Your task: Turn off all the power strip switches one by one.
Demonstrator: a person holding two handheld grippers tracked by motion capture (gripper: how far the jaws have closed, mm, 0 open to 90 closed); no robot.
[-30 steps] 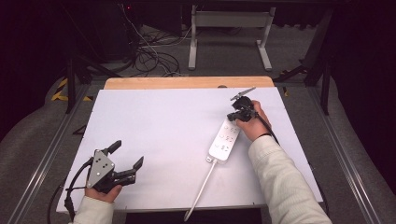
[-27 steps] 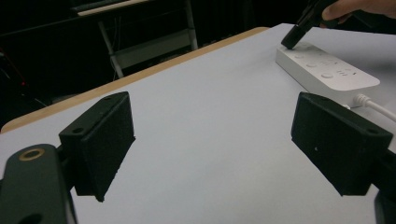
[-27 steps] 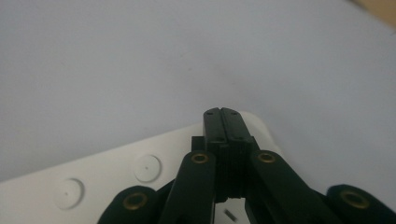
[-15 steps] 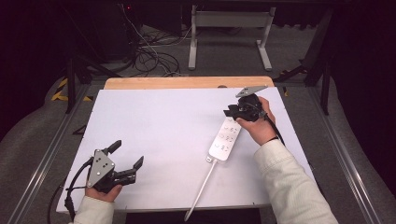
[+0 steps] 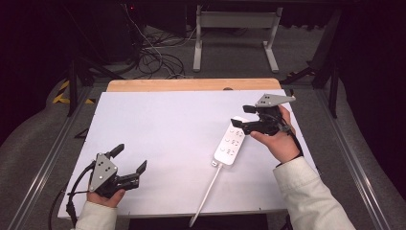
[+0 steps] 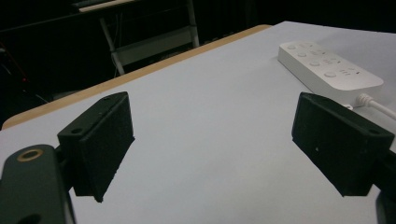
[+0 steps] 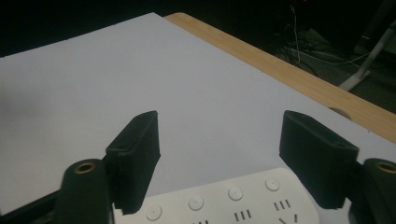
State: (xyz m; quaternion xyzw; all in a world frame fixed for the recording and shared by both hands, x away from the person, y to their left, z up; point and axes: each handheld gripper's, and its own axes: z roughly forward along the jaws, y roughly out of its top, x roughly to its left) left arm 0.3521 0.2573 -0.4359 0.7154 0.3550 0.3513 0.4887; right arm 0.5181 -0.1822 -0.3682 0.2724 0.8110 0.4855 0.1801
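A white power strip (image 5: 231, 143) lies flat on the white table (image 5: 158, 124), right of centre, with its white cord (image 5: 206, 196) running off the near edge. My right gripper (image 5: 241, 116) hovers just above the strip's far end. Its jaws have just been opening and stand open with nothing between them. The right gripper view looks past the open jaws (image 7: 219, 154) down at the strip's sockets (image 7: 224, 207). My left gripper (image 5: 131, 157) is held open and empty near the table's front left corner. The left gripper view (image 6: 210, 140) shows the strip (image 6: 327, 70) farther off.
A wooden strip (image 5: 191, 85) borders the table's far edge. Beyond it on the floor are a white metal stand (image 5: 234, 28) and loose black cables (image 5: 153, 57). Metal rails run along both sides of the table.
The right gripper has lifted off the far end of the power strip, drawn slightly to the right, and gone from shut to open. The left gripper and the strip have stayed put.
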